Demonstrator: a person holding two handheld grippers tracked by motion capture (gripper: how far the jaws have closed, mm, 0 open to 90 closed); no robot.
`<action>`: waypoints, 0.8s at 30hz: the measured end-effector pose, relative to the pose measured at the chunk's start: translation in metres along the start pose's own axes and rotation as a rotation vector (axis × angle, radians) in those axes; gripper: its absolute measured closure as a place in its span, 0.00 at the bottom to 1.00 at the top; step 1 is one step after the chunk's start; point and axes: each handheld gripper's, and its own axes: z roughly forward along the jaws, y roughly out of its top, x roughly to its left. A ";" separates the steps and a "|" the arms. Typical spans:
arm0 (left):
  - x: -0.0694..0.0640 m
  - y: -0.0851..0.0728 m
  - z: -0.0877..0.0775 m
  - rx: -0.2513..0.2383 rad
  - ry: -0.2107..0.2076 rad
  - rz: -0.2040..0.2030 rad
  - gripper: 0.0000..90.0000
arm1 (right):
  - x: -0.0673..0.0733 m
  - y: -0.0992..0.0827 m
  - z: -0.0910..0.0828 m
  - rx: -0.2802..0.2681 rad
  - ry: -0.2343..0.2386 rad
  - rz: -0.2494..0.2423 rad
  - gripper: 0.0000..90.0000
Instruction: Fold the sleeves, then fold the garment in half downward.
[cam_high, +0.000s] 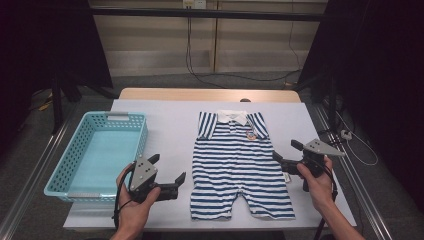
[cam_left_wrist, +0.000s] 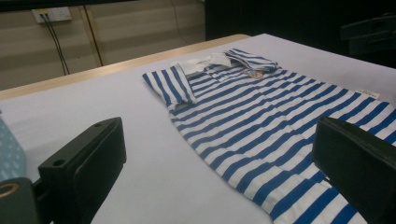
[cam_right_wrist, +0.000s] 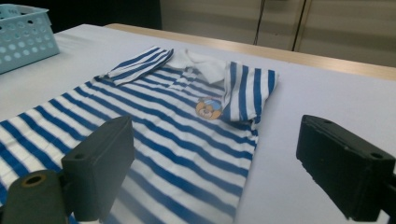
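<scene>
1. Surface: a pale-covered table (cam_high: 165, 125) — the striped romper (cam_high: 240, 165) lies flat, spread out between the two grippers.
2. Left gripper (cam_high: 167, 167) and right gripper (cam_high: 285, 152): jaws wide apart, holding nothing.
3. Basket (cam_high: 127, 150) beside the left gripper — empty; folding and stowing apparently not begun.

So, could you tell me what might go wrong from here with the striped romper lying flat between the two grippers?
Both sleeves of the romper are already folded in; an uneven pinch by the open left gripper and right gripper could undo them. The small side tag might snag. Dragging it toward the basket could bunch the cloth.
</scene>
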 end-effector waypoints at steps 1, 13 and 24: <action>0.000 0.001 0.004 0.008 -0.016 0.004 0.04 | 0.001 -0.001 -0.002 0.005 0.003 0.005 0.12; 0.002 -0.002 0.053 0.111 -0.118 0.002 0.05 | 0.006 -0.006 -0.008 0.118 0.035 -0.007 0.10; 0.013 -0.015 0.084 0.236 -0.129 -0.025 0.08 | 0.009 -0.014 0.007 0.254 0.047 -0.064 0.13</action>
